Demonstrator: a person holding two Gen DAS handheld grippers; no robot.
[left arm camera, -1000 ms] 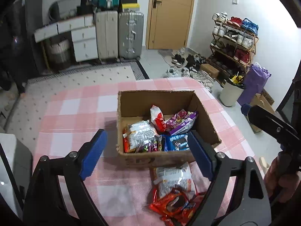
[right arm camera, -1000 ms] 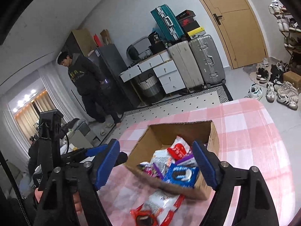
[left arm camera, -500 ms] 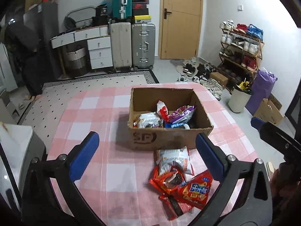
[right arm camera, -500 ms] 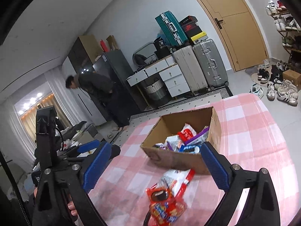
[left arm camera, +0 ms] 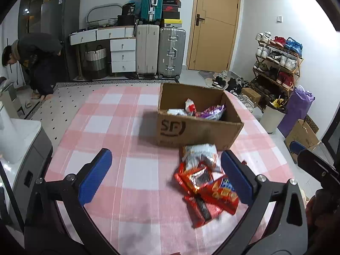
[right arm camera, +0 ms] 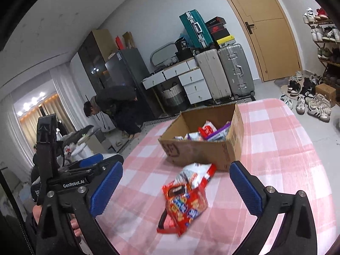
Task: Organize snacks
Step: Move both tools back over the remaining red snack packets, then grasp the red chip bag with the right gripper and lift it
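An open cardboard box (left arm camera: 197, 127) stands on the pink checked table (left arm camera: 119, 140) with several snack packets (left arm camera: 197, 110) inside. In front of the box lies a loose pile of snacks (left arm camera: 206, 180): a white packet (left arm camera: 199, 155) on top of red ones. My left gripper (left arm camera: 165, 157) is open and empty, hovering short of the pile, which lies by its right finger. In the right wrist view the box (right arm camera: 204, 150) and the pile (right arm camera: 184, 199) lie ahead. My right gripper (right arm camera: 176, 167) is open and empty, just above the pile. The left gripper (right arm camera: 91, 163) shows at that view's left.
A person (left arm camera: 36, 63) bends over on the floor at the back left. Suitcases (left arm camera: 161, 51) and drawers line the far wall. A shoe rack (left arm camera: 276, 63) and white bin (left arm camera: 272, 116) stand right of the table. A white appliance (left arm camera: 19, 138) sits close to its left edge.
Both grippers drew back from the box toward the table's near side and their jaws spread wider. The loose pile came fully into view. The person at the back bent down.
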